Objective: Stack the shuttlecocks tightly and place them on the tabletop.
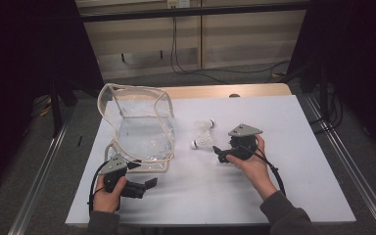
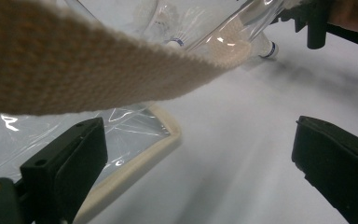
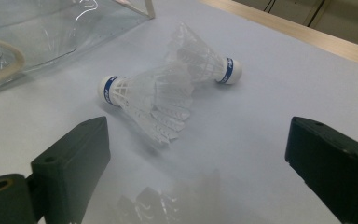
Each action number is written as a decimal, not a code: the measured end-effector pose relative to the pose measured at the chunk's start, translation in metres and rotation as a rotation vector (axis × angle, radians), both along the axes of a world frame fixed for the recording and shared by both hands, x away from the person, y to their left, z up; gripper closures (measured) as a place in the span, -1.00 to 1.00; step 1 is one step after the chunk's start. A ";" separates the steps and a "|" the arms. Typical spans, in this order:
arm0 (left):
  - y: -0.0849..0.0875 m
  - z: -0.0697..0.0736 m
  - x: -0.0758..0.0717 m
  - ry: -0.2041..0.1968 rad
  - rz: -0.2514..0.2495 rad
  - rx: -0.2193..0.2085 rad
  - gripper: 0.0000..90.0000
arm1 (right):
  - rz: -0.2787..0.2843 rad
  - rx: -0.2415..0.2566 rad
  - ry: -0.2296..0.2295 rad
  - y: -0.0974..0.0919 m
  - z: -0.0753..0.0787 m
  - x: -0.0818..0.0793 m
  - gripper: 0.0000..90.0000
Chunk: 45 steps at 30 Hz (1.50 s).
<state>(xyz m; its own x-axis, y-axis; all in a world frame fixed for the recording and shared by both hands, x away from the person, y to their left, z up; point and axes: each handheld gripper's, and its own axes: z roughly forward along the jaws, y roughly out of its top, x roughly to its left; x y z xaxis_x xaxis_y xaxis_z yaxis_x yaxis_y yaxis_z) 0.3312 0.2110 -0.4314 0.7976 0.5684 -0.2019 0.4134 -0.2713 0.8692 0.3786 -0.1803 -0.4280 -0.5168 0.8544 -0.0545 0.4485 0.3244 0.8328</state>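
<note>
2 grippers, both spread, near a clear bag and 2 shuttlecocks on a white table.

The left gripper [image 1: 144, 187] holds nothing, jaws wide apart, just in front of the clear plastic bag [image 1: 142, 128], whose cream webbing strap [image 2: 98, 60] crosses close above it. The right gripper [image 1: 219, 152], jaws also wide and empty, points at 2 white shuttlecocks [image 3: 168, 88] lying touching on the table [image 1: 303, 147], right of the bag.
</note>
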 end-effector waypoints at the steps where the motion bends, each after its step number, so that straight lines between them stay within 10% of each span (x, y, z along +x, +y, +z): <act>1: 0.000 0.000 0.000 0.001 0.000 -0.001 -0.92 | 0.001 -0.003 0.003 0.000 0.001 -0.001 -0.84; 16: 0.000 0.000 0.000 -0.001 0.004 -0.001 -0.92 | -0.005 0.033 0.038 -0.021 0.000 -0.015 -0.42; 31: 0.000 0.000 0.000 -0.004 0.006 0.000 -0.92 | 0.006 0.109 0.075 -0.035 0.009 -0.026 0.92; 45: -0.001 0.000 0.001 -0.005 0.001 -0.006 -0.92 | 0.113 0.229 0.051 -0.010 0.016 -0.024 0.97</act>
<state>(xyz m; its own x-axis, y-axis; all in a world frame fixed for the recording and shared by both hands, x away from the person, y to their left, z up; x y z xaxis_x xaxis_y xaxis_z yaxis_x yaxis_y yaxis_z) 0.3318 0.2100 -0.4309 0.7982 0.5677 -0.2014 0.4095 -0.2662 0.8726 0.3542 -0.1906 -0.4118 -0.6067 0.7782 0.1623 0.4634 0.1802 0.8676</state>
